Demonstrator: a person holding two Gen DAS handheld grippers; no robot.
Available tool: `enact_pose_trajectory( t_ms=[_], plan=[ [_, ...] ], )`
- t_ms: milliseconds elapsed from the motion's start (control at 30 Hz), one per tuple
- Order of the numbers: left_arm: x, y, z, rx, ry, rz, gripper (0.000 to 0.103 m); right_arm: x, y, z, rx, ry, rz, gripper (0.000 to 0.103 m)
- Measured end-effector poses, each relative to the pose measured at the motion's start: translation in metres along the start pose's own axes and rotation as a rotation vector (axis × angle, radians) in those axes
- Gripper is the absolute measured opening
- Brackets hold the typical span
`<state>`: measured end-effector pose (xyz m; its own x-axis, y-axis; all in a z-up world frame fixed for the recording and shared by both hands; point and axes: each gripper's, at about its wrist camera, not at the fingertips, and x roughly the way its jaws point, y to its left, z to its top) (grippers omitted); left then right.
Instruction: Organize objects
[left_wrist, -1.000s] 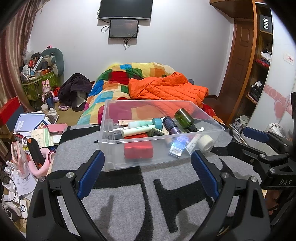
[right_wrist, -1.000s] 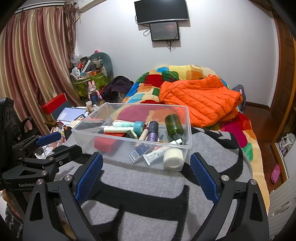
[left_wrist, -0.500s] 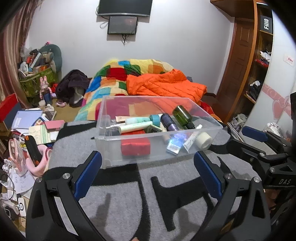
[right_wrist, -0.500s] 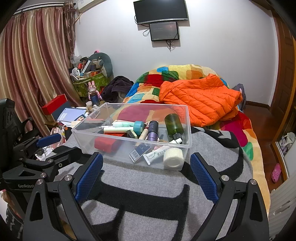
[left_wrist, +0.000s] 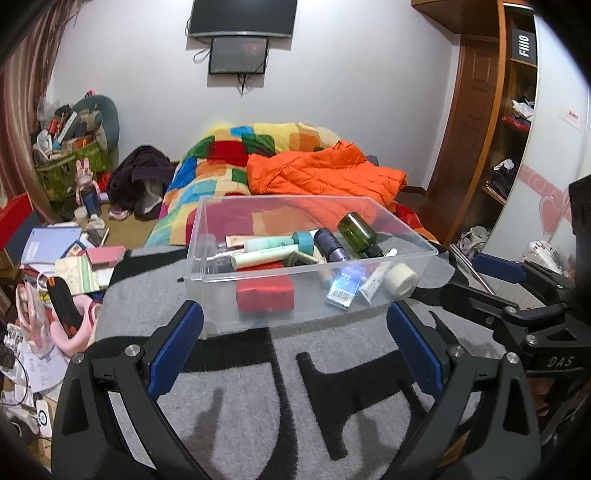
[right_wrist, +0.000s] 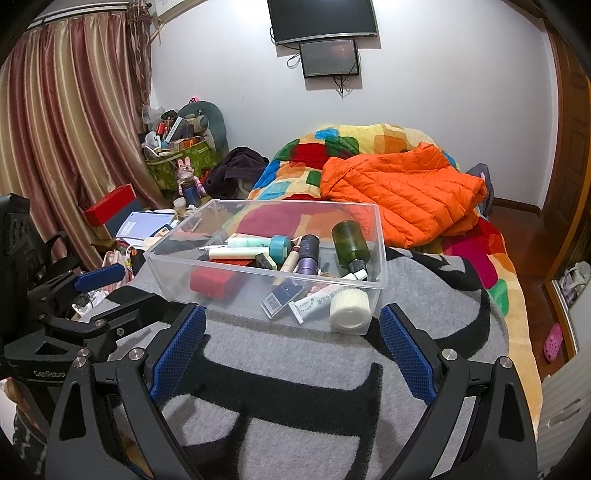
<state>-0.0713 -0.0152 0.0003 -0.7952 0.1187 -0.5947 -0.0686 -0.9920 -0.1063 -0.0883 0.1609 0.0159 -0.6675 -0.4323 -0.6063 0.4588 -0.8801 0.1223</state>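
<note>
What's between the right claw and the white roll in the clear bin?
The clear bin's near wall. The white roll lies inside against it, so the open right claw would likely need to come over the rim. Otherwise only bare blanket.

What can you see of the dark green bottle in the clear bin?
The dark green bottle is translucent, glass or plastic by its look, with a round body and a black cap end. It lies on its side in the clear plastic bin, by the bin's right wall in the right wrist view, cap toward the cameras, base tilted up. A purple-banded bottle lies beside it. Neither gripper touches it.
</note>
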Motion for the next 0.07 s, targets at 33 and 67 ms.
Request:
enact_pose_trajectory(
  t_ms=[33,67],
  plan=[
    [-0.0012,-0.0019,0.0004,0.008,-0.004,0.001,0.101,0.0005,-0.0009,0.0003,0.001,0.001,0.001,0.094],
    [-0.0017,-0.003,0.001,0.012,-0.005,0.005,0.101,0.0006,-0.0009,0.0001,0.002,0.002,0.001,0.094]
  ],
)
